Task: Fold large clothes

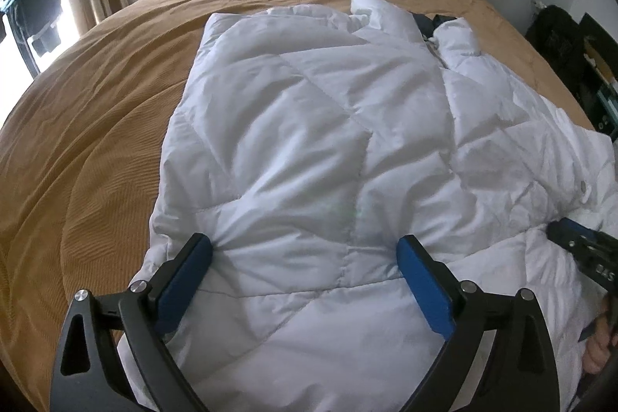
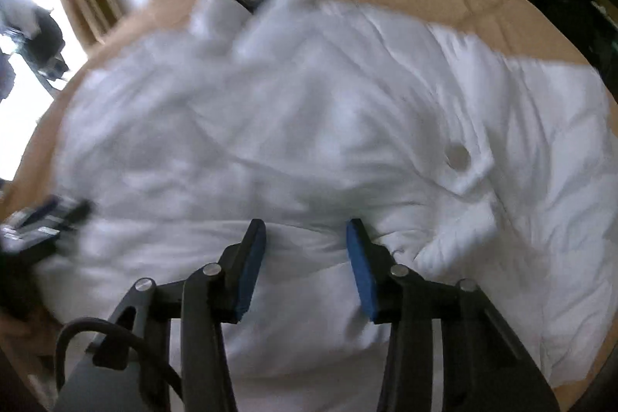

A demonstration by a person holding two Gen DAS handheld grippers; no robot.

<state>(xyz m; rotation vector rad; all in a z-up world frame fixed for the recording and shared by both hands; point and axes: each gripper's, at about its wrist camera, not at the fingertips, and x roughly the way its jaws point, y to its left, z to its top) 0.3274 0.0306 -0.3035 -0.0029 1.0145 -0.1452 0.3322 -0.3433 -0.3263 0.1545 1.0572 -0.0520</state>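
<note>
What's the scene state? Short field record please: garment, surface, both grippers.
garment: white quilted puffer jacket, spread out, collar at the far end, zip partly visible
surface: bed with tan cover
left gripper: jaws wide, fingertips on the jacket's near part, fabric between them, no pinch
right gripper: jaws partly open, fingertips on the jacket fabric, grip unclear; view blurred
snap: round fastener on the jacket's right side

Both wrist cameras look steeply down along their tongs, close over the white jacket (image 1: 309, 141) on the bed (image 1: 96, 103); each catches the other's tongs at its edge.
</note>
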